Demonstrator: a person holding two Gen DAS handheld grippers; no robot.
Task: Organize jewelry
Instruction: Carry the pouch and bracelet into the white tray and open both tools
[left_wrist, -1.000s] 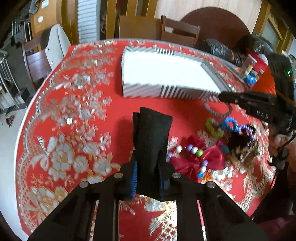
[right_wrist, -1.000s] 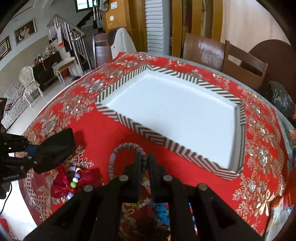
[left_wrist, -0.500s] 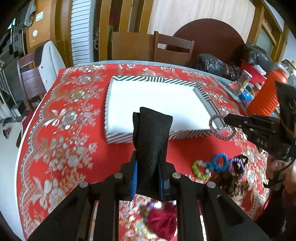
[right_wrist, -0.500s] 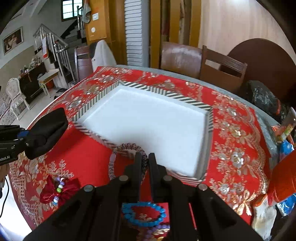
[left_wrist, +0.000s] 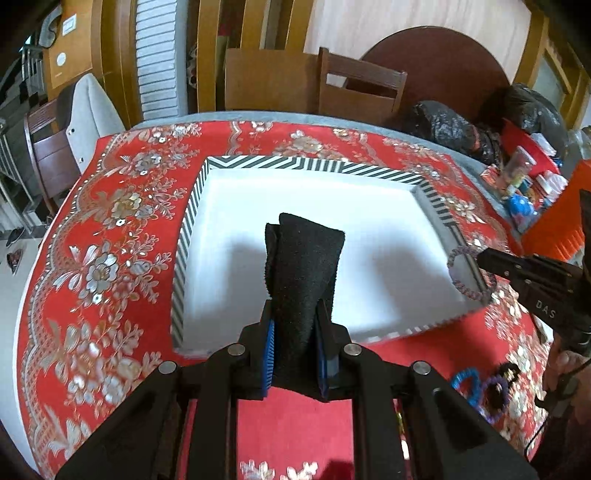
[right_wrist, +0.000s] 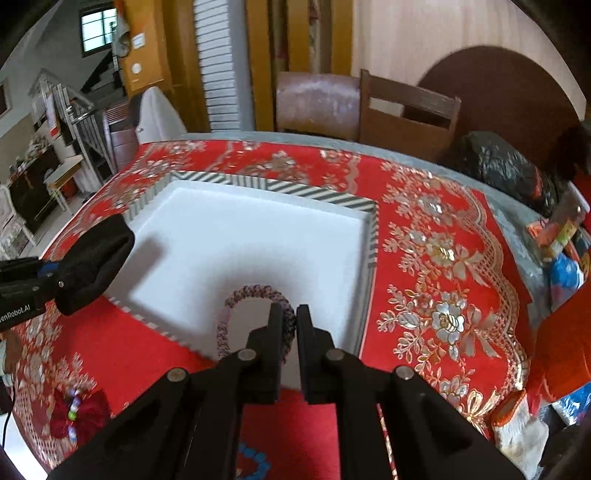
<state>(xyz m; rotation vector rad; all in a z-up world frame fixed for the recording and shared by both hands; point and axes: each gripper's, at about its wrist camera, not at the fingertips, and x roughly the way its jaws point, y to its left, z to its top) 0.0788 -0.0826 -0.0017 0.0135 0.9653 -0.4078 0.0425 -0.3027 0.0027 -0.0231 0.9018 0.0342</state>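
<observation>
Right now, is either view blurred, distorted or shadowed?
Left wrist view: fisheye bends the table edge; the striped tray is slightly smeared; the black pouch casts soft shadows. Right wrist view: the braided bracelet is sharp, with a soft shadow on the tray floor.

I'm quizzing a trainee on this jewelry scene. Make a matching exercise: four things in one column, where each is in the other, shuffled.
Things:
1. black pouch
2. braided bracelet
3. box
4. blue bead bracelet

Places:
A. lying on the tablecloth
B. in the left hand-held gripper
C. in the right hand-held gripper
D. standing mid-table, empty

Pairs: 1-B, 2-C, 3-D, 4-A
</observation>
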